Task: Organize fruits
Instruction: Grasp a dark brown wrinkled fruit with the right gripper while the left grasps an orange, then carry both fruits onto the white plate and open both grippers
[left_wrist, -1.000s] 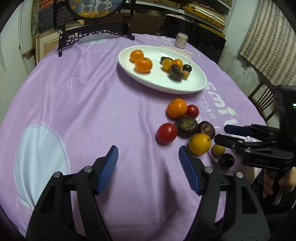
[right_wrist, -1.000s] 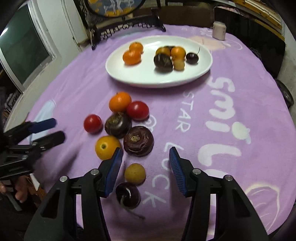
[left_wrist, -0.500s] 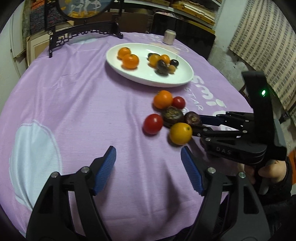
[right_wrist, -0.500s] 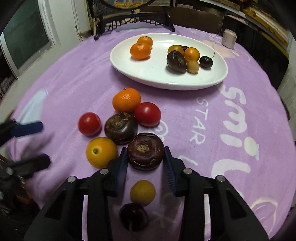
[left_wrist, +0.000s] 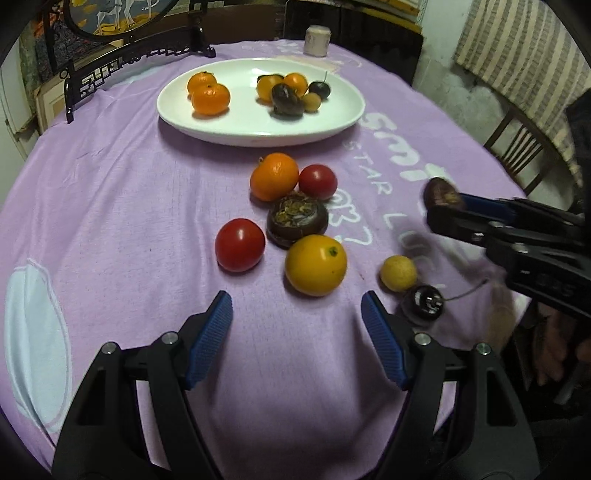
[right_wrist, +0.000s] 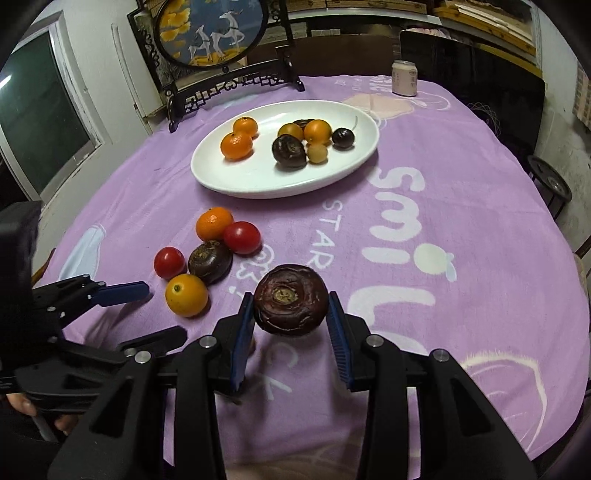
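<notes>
Lifted off the desk since a moment ago, the dark round fruit sits pinched across its flat sides in the right tool. It looks firm, light, slightly ridged. Left tool hangs spread.

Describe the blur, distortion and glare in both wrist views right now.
Left wrist view: the right gripper and its dark round fruit are motion-smeared; the fisheye bends the table edge. Right wrist view: sharp on that fruit, soft glare on the white plate, corners vignetted black.
</notes>
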